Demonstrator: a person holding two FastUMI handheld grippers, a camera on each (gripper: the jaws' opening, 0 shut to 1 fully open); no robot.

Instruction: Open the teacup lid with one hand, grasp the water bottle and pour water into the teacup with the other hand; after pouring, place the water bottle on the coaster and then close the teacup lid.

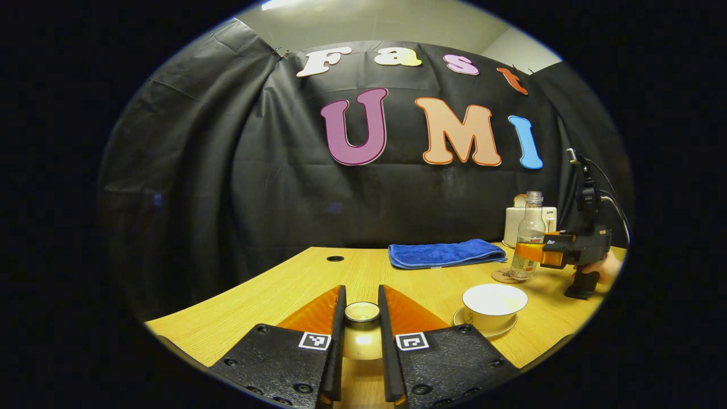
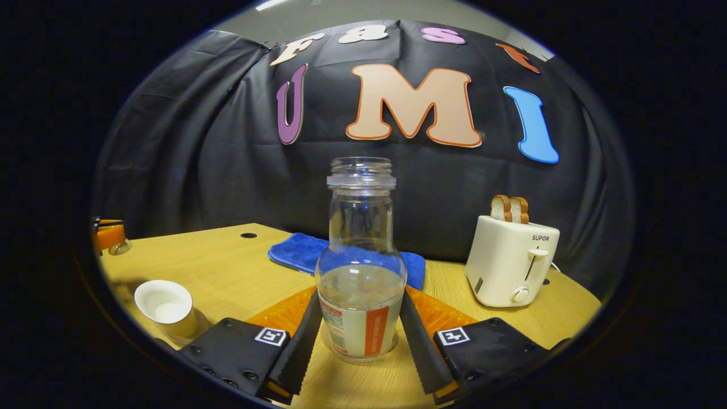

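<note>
The left gripper pinches the teacup lid aside of the open teacup; the right gripper brackets the water bottle standing on its coaster; withdrawing crookedly could tip this uncapped bottle; a loosened pinch drops the lid.

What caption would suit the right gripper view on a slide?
Hand-held gripper closes around an uncapped water bottle, toaster and open teacup nearby.

A blue towel lies folded on the wooden table; a toaster holds apparently two bread slices.
</note>
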